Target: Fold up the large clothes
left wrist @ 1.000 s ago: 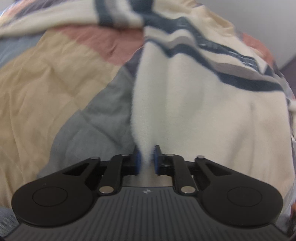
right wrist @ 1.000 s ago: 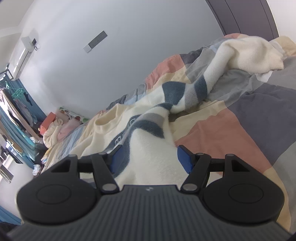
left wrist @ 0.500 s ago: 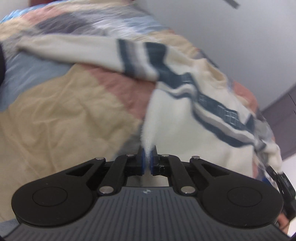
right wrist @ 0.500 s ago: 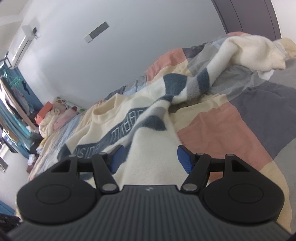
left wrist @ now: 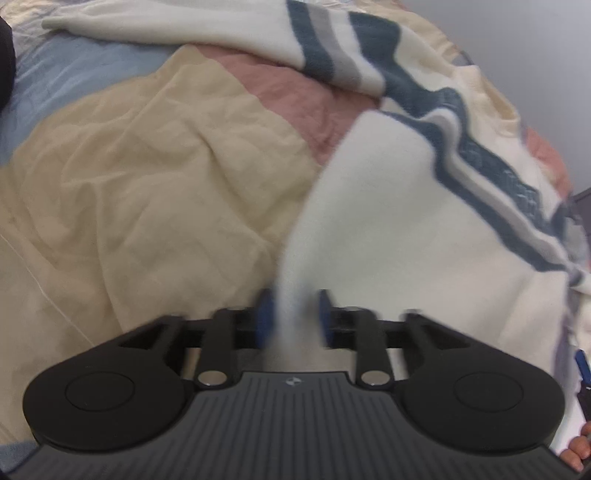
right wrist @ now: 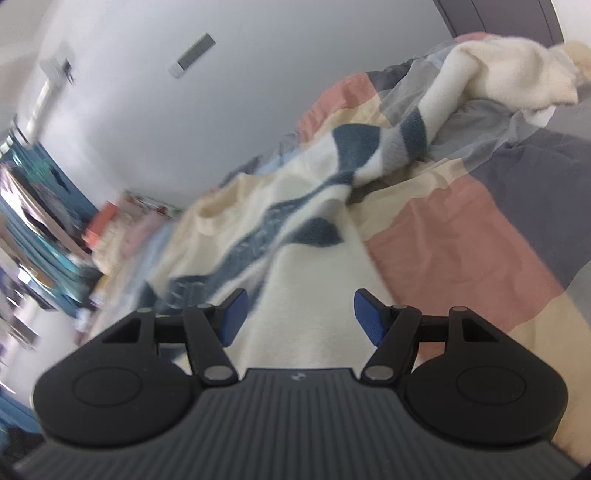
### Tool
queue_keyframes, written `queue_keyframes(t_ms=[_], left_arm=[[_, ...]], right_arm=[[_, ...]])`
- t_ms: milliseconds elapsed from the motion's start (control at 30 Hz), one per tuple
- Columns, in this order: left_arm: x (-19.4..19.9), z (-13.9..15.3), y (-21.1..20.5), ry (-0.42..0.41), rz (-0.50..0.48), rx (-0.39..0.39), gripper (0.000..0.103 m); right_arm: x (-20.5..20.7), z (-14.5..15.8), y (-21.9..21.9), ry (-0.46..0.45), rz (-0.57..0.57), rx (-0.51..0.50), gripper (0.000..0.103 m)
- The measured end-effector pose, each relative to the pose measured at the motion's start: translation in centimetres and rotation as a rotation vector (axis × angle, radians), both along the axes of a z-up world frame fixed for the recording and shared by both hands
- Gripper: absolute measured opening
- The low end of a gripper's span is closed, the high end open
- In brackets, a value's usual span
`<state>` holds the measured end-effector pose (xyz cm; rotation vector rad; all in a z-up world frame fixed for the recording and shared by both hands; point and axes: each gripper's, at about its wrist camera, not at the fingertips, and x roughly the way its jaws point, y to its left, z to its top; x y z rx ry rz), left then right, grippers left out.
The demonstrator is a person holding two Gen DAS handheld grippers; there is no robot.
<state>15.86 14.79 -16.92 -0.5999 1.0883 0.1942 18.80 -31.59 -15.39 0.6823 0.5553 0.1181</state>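
A cream sweater (left wrist: 406, 221) with dark blue and grey stripes lies spread on a patchwork bedspread (left wrist: 147, 184). One sleeve (left wrist: 184, 22) stretches off to the upper left. My left gripper (left wrist: 293, 314) points down at the sweater's edge. Its jaws are opening, and a blurred strip of cream cloth still stands between the blue pads. In the right wrist view the sweater (right wrist: 314, 295) runs away from my right gripper (right wrist: 301, 317), which stands open with cream cloth lying between its spread fingers. The other sleeve (right wrist: 498, 74) lies bunched at the far right.
The bedspread (right wrist: 461, 240) has pink, beige, grey and blue patches and is wrinkled. A pale wall (right wrist: 221, 110) rises behind the bed. Clothes and clutter (right wrist: 37, 221) are at the left, and a dark wardrobe (right wrist: 498, 14) is at the top right. Fingers of a hand (left wrist: 578, 448) show low right.
The left gripper was pinched shut on the sweater's edge and has carried it sideways; now its pads have parted around the cloth. The right gripper stays open in about the same place.
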Motion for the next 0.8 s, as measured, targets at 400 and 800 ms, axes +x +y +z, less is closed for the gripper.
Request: queue_keyframes(t_ms=[400, 800], left_arm=[[-2.5, 6.0, -7.2, -0.218, -0.062, 0.069, 0.058], [3.7, 2.6, -23.8, -0.223, -0.548, -0.284, 0.057]], right_arm=[[-5.9, 2.3, -1.9, -0.106, -0.017, 0.069, 0.067], [-7.4, 2.1, -3.8, -0.148, -0.087, 0.110, 0.067]])
